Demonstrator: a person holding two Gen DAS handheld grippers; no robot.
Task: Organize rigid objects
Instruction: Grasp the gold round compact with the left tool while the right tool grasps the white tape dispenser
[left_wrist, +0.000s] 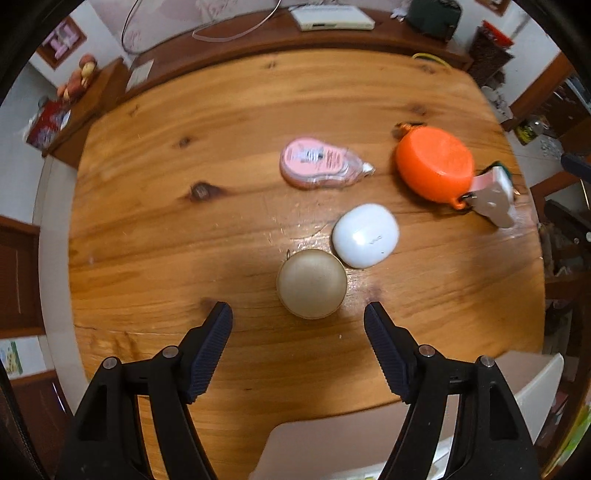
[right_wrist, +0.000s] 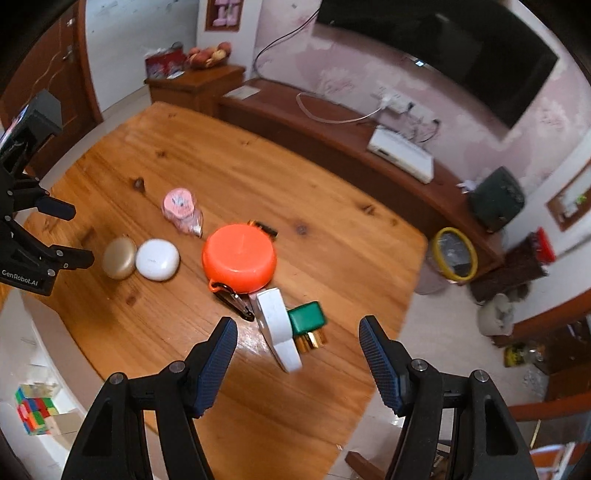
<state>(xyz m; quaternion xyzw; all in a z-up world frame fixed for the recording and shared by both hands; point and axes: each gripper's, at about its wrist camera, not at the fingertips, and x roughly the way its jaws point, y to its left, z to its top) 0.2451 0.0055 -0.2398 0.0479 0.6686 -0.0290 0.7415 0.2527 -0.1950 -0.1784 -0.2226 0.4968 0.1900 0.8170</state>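
Observation:
On the wooden table lie a round gold case, a white earbud case, a pink correction-tape dispenser and an upturned orange bowl. My left gripper is open and empty, just short of the gold case; it also shows at the left of the right wrist view. My right gripper is open and empty above a white flat object, a green block and a gold item. The orange bowl, white case and gold case lie beyond.
A black clip lies by the orange bowl's near side. A dark wooden TV bench with a white box runs behind the table. A yellow-rimmed bin stands on the floor to the right. A Rubik's cube sits low left.

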